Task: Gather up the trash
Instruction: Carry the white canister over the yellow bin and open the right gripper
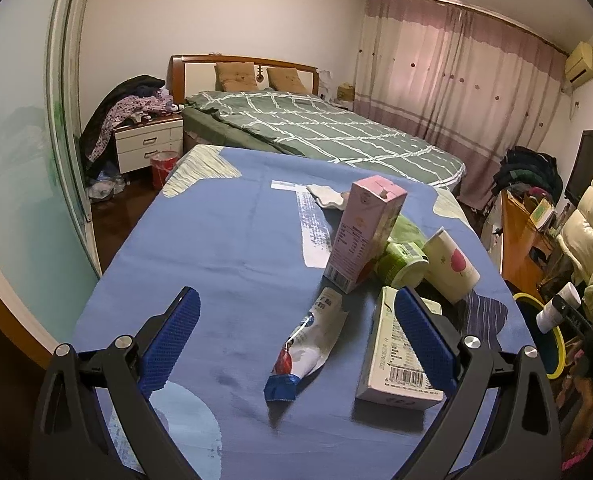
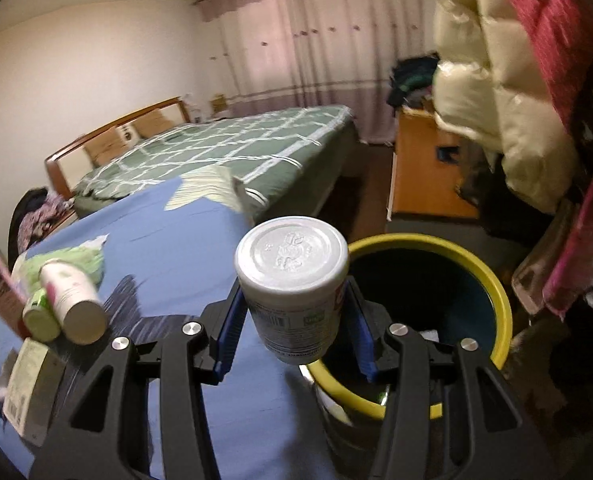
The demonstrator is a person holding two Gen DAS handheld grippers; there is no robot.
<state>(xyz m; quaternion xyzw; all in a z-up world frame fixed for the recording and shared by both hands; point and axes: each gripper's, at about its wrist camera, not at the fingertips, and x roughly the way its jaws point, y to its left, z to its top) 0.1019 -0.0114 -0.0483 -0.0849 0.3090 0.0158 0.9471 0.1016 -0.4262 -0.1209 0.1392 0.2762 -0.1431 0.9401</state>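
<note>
The right gripper [image 2: 294, 320] is clamping a white cup [image 2: 292, 280] just short of the yellow-rimmed bin [image 2: 492, 280], while the left gripper [image 1: 296, 312] is hovering wide open, holding nothing.

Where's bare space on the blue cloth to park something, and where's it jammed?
Free: the wide blue stretch left of the pink carton, running back to the bed, and the patch between the left gripper and the flattened tube. Crowded: the right edge, where pink carton, green cup, paper cup and white carton bunch beside the yellow-rimmed bin.
</note>
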